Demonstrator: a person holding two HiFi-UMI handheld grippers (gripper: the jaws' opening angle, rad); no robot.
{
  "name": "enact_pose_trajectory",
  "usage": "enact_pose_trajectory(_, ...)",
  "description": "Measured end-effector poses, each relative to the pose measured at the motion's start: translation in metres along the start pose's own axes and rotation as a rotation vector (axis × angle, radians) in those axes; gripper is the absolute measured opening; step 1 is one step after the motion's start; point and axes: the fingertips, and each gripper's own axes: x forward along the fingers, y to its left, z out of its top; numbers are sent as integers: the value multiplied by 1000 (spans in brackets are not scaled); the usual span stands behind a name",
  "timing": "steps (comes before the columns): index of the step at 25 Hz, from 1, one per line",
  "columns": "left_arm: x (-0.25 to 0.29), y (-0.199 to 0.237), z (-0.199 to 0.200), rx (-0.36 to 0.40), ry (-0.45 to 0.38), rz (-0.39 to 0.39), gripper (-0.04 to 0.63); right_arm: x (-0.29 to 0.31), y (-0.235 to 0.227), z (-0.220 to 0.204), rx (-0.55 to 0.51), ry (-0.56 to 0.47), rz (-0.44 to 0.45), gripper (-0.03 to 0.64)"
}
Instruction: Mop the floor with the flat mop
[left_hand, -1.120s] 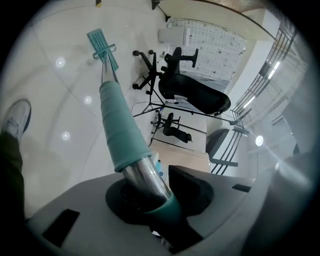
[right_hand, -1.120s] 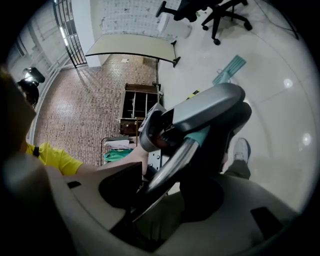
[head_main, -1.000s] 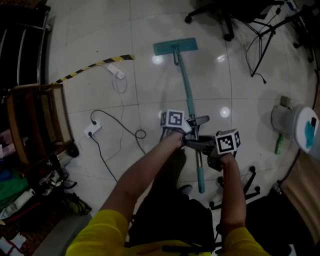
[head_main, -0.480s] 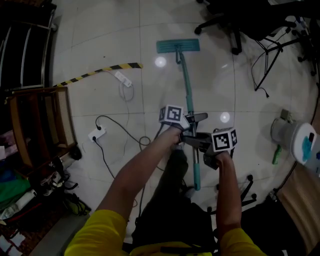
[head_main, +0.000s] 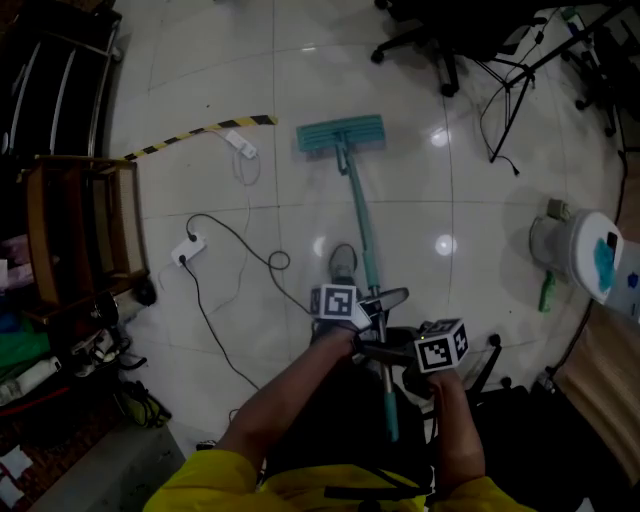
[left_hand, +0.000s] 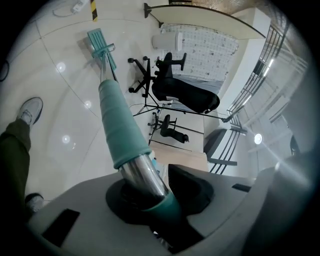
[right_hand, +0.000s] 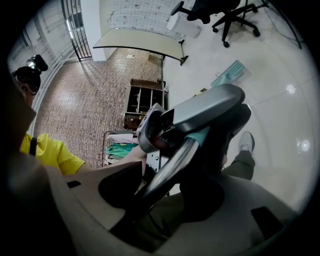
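Jaws on mop pole (head_main: 357, 220), arms (head_main: 290, 400) fwd

This looks like an office or lab workroom. It has a glossy white tiled floor (head_main: 250, 80), with black swivel chairs (head_main: 440, 30) and a tripod (head_main: 510, 90) at its far edge. Power strips (head_main: 188, 249) trail loose cables (head_main: 240, 250) beside striped hazard tape (head_main: 190, 131). A wooden shelf unit (head_main: 75, 235) stands at the left, and there is a curved tabletop (right_hand: 135, 47).

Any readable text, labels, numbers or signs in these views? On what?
No readable text in any view.
Black-and-white marker cubes: square patterns, no letters.
Yellow-and-black striped tape on the floor: hazard stripes, no words.
Teal patch on the white round bin: too blurred to read.
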Motion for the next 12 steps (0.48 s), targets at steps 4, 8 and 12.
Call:
enact_pose_trajectory(4,-1,-12,-68,35,-5,0,121,-20,18,-65,-25,19,-4,247)
enact_pose_trajectory(8,0,-10,-98,18,-8,-23,121,-27,25,-93,-34,25,-3,249)
enact_pose_trajectory(12,-4,-17,-105,17,-3,-3,123,-30,37,-97,-37,29,1,250)
